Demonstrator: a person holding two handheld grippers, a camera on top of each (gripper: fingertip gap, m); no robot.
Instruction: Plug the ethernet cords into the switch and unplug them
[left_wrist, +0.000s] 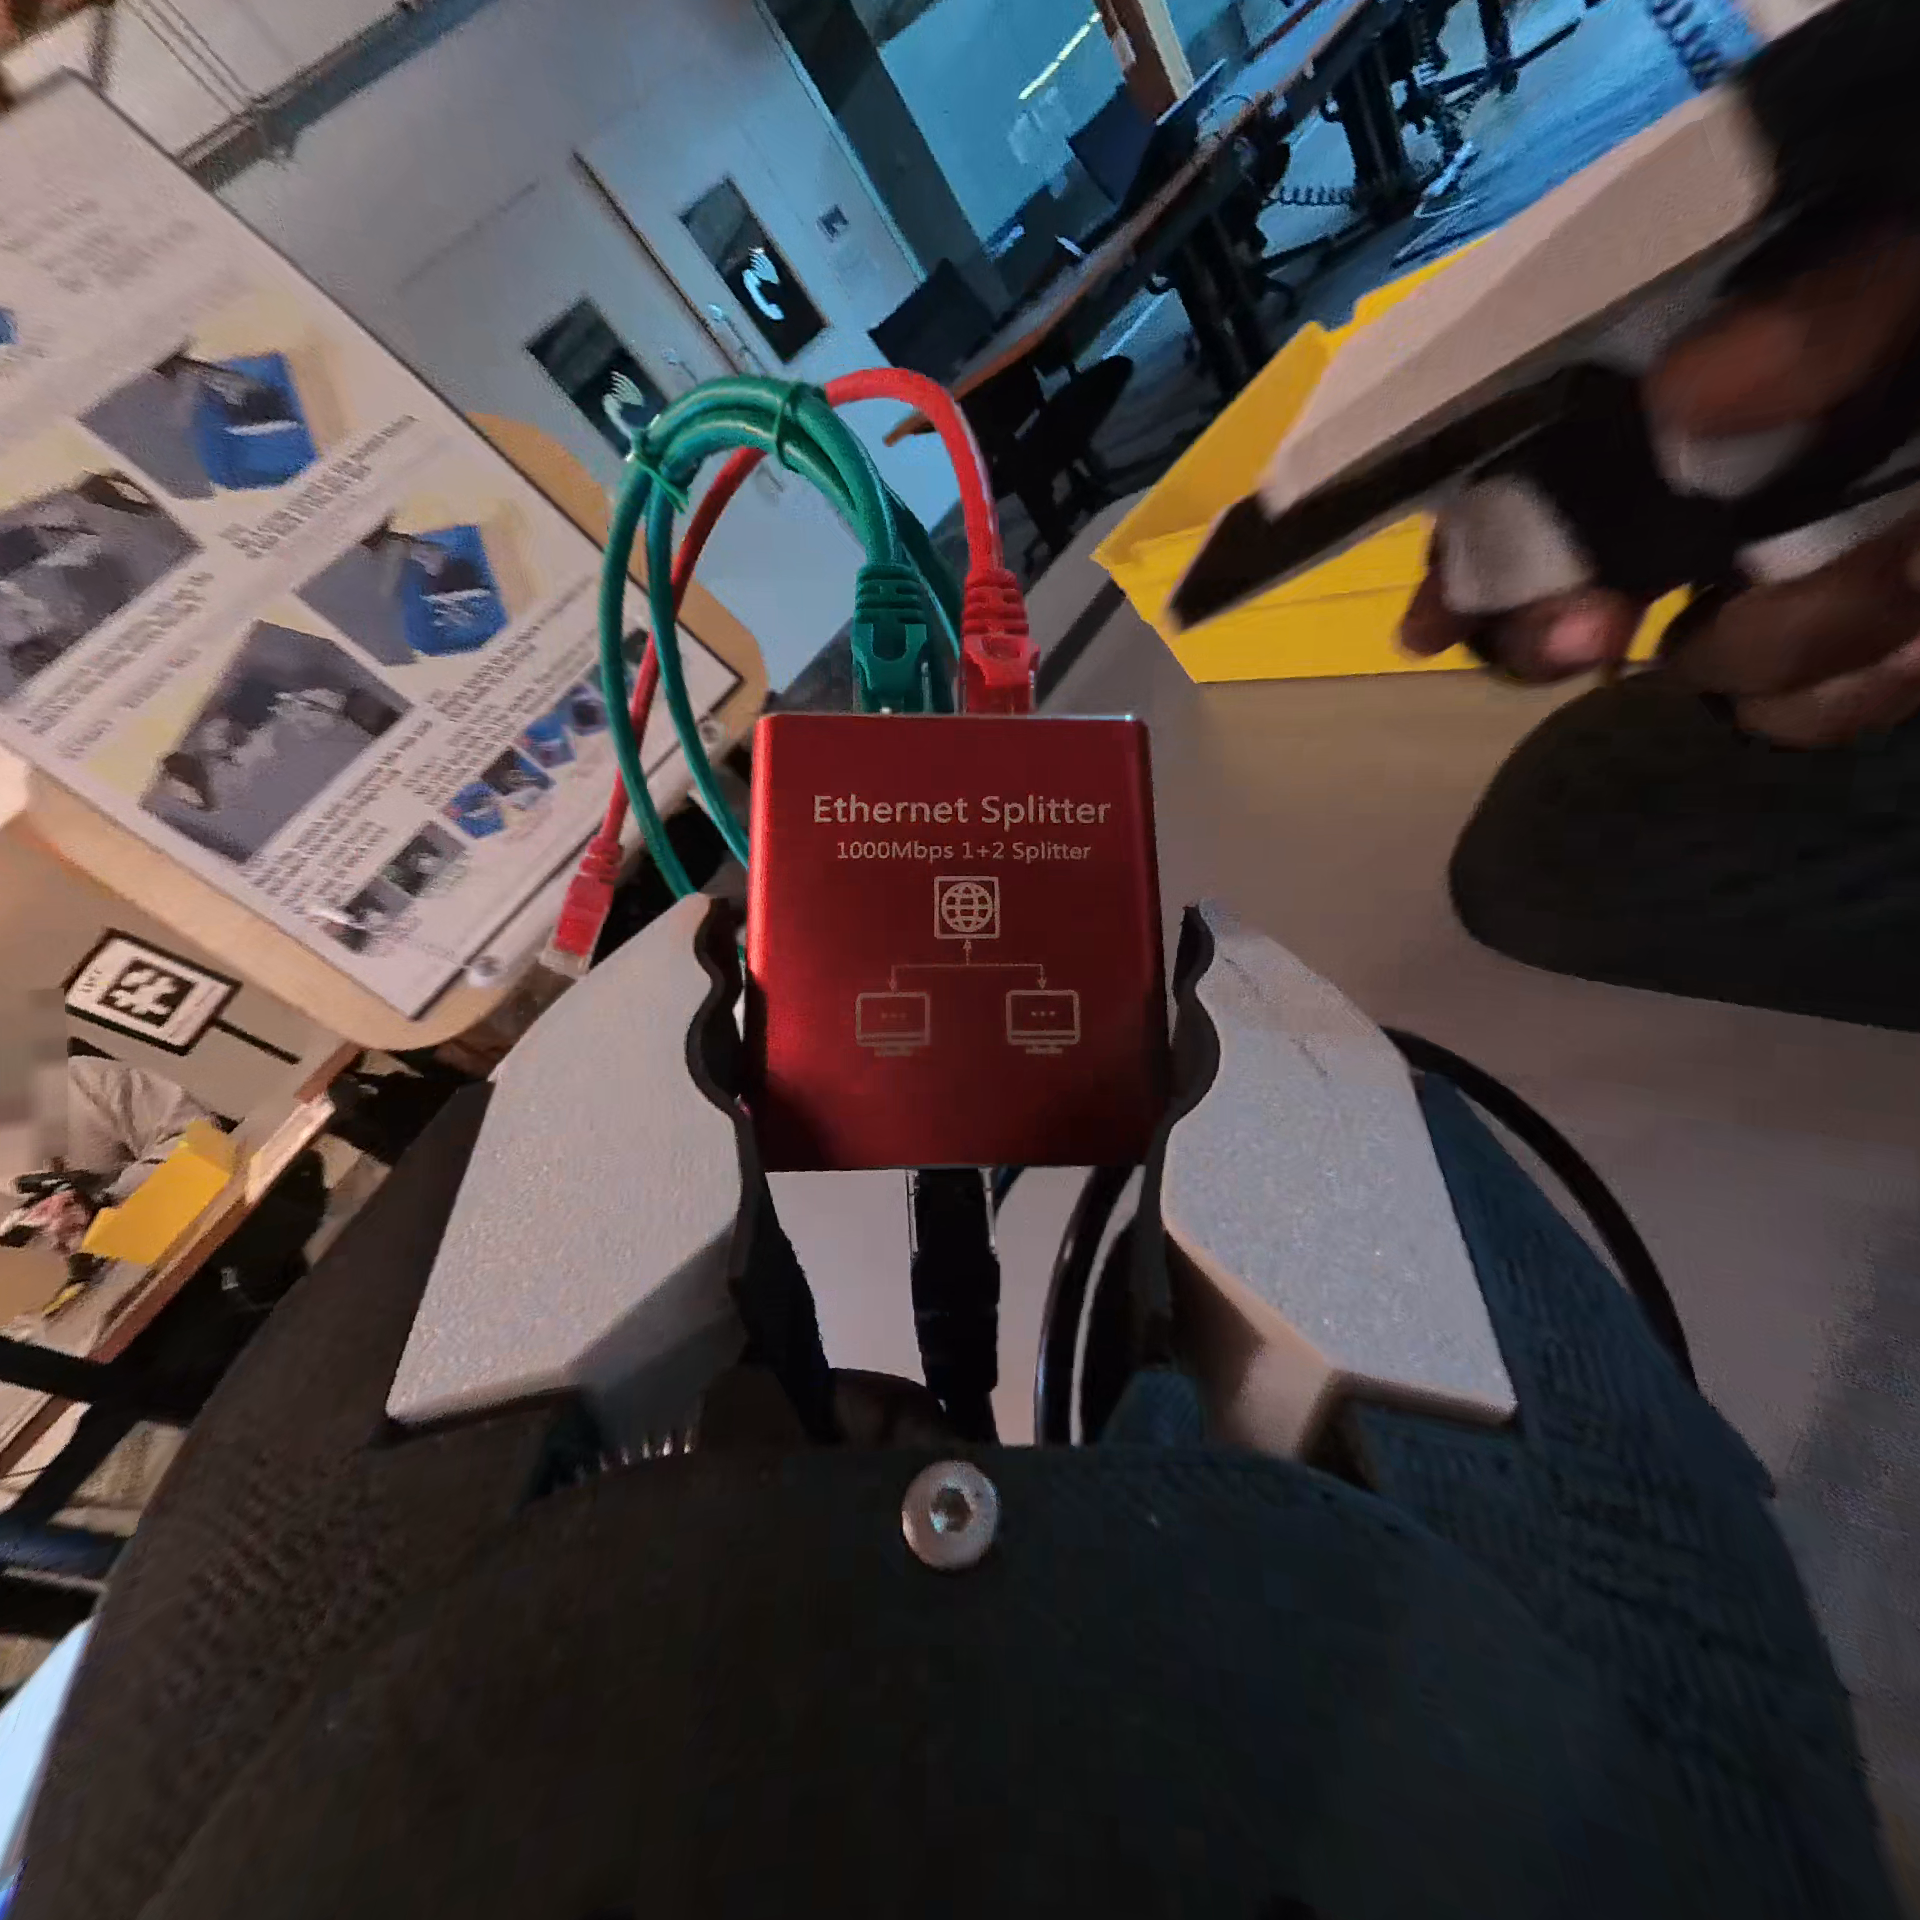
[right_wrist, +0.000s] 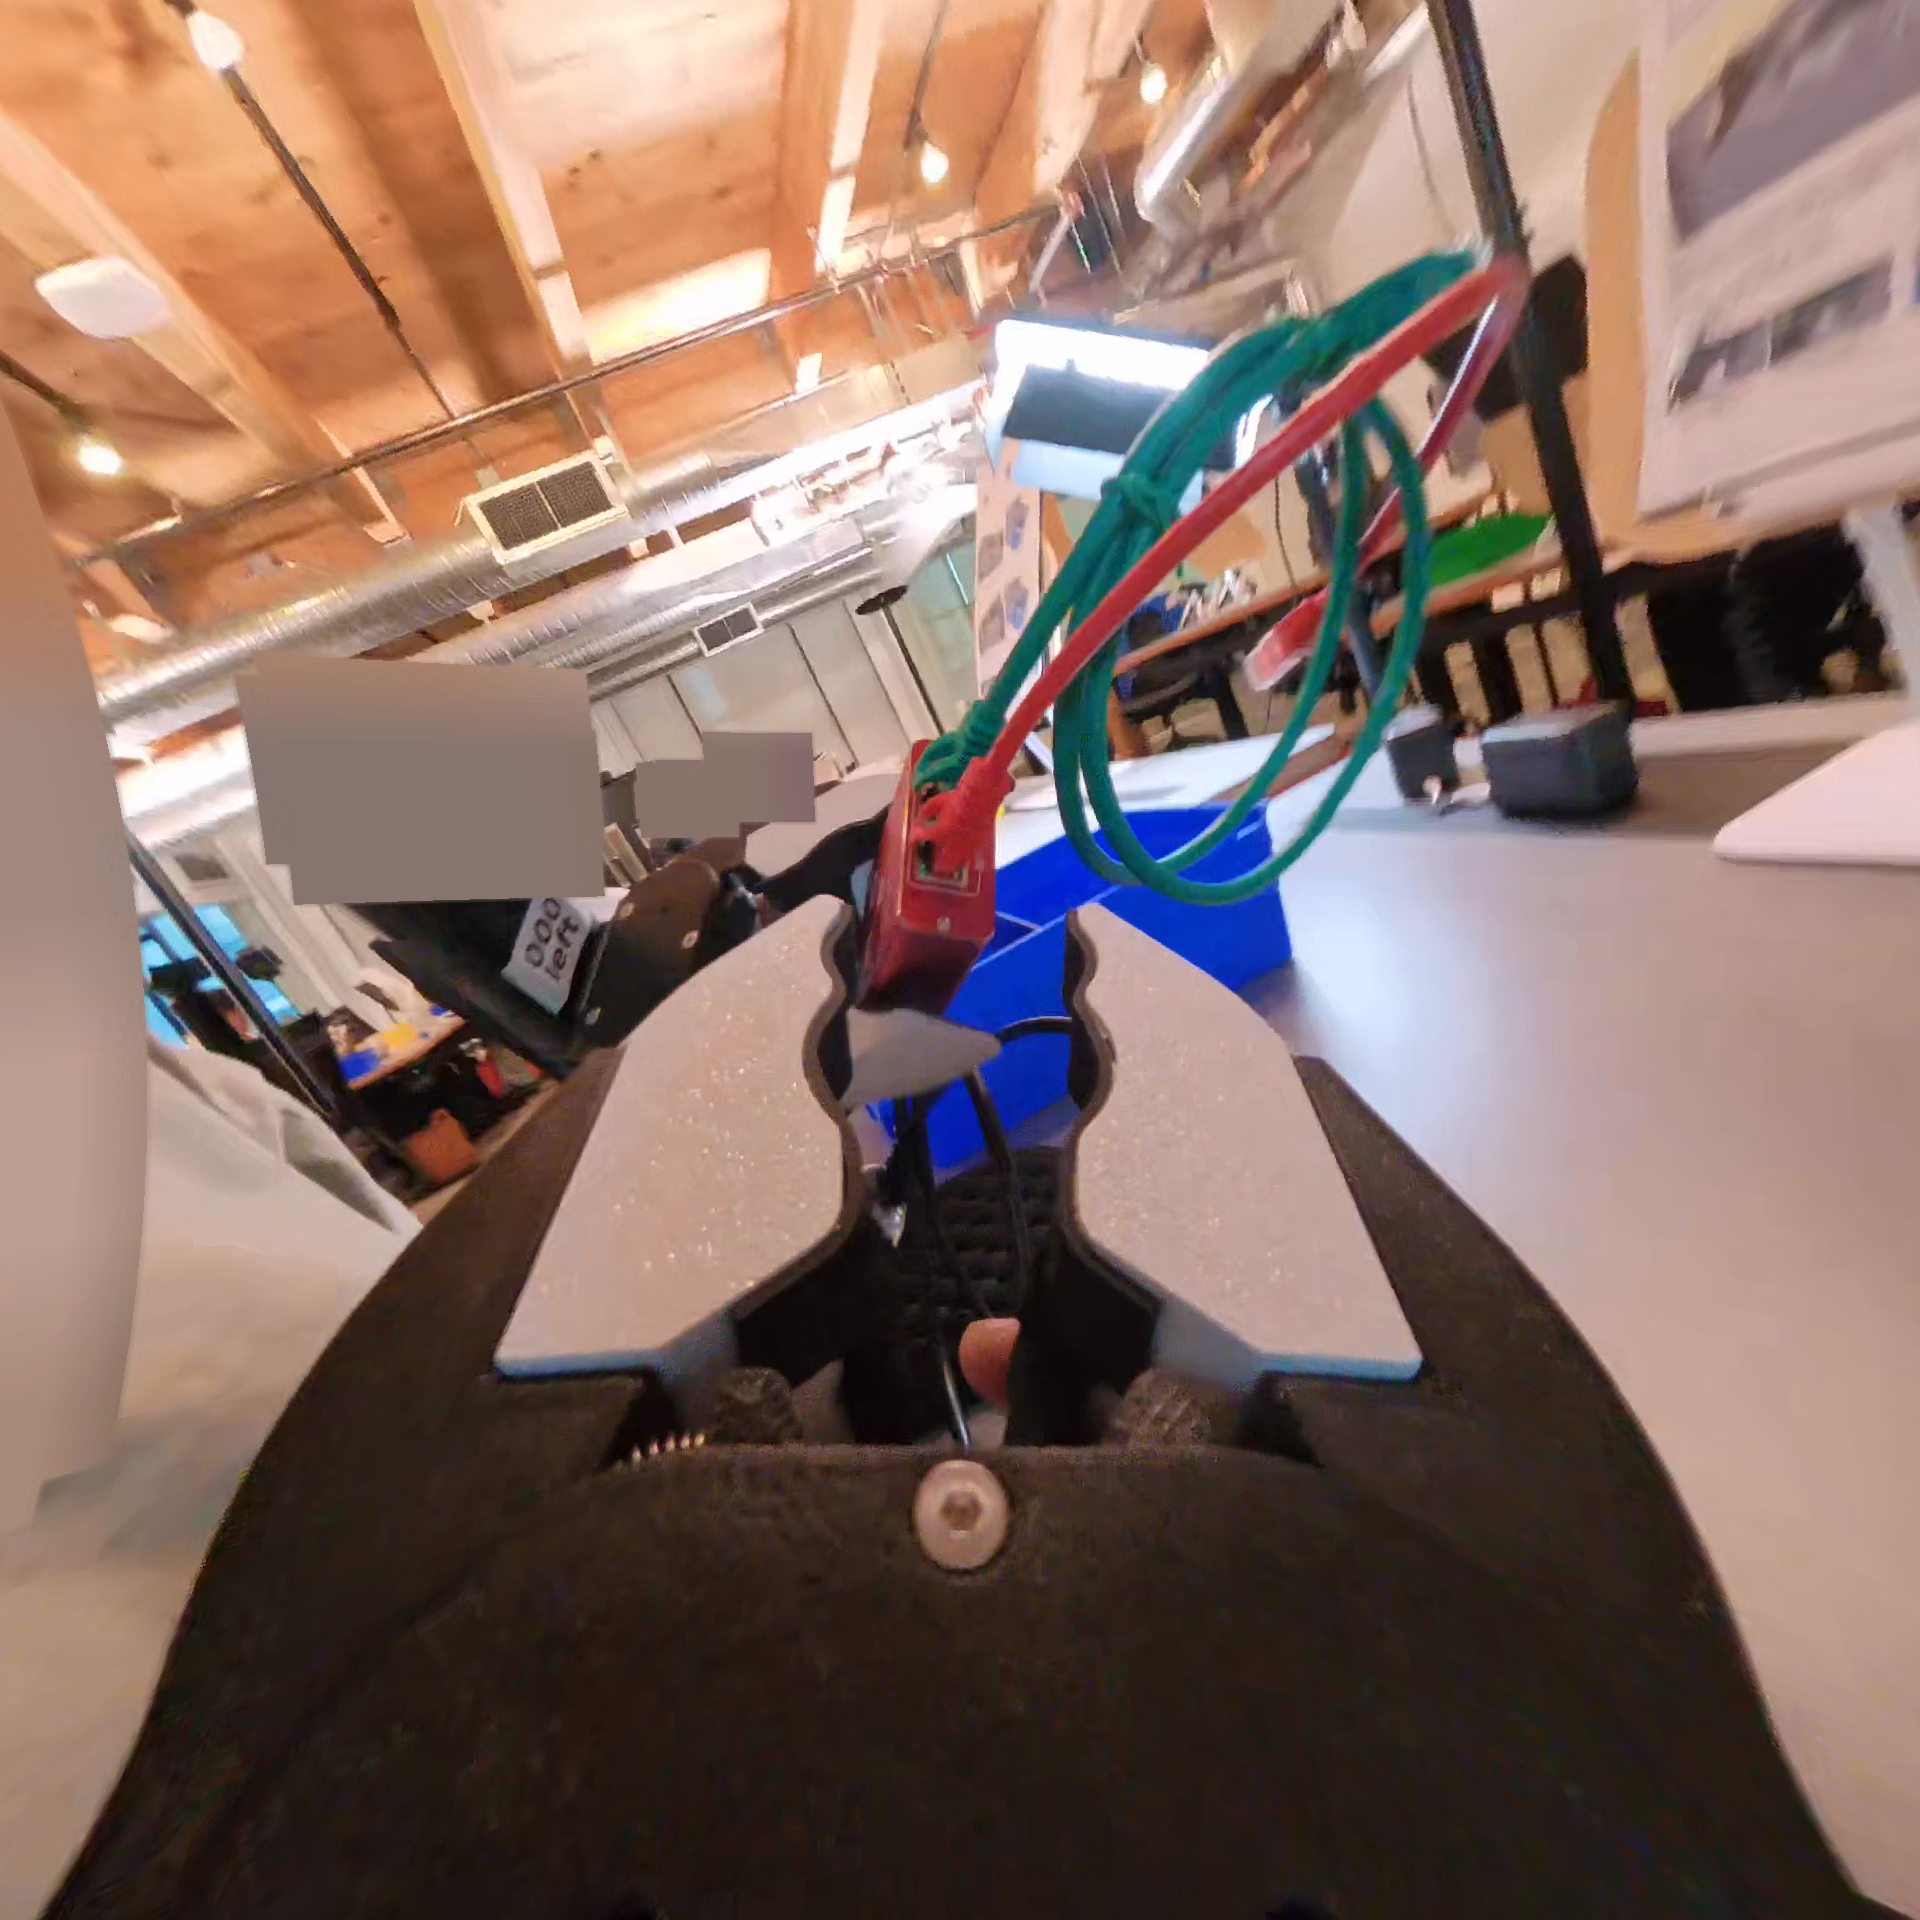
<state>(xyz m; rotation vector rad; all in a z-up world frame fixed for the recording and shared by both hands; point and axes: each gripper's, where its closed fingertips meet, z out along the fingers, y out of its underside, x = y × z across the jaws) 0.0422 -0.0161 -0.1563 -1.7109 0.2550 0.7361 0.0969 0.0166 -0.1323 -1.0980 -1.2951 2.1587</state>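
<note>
**Both cords seated; unplugging is next**

The switch (left_wrist: 956, 935), a small red metal box with a smooth anodised face, is pinched across its sides by the left gripper (left_wrist: 956, 997), held up off the table (left_wrist: 1299, 831). At its far end the green cord (left_wrist: 888, 634) and the red cord (left_wrist: 995, 634) are plugged in side by side; a black cord (left_wrist: 954, 1278) leaves the near end. Both coloured cords are thin, springy and looped, the green one tied in a coil.

The right gripper (right_wrist: 961, 977) is held near the switch with fingers spread and nothing between them.

For a clean unplug, one moulded ribbed boot should probably be pinched, not the cable, with its latch tab pressed, and drawn straight out along the port while the switch is kept steady. The plugs' closeness leaves little room, so the neighbouring one may be nudged.
</note>
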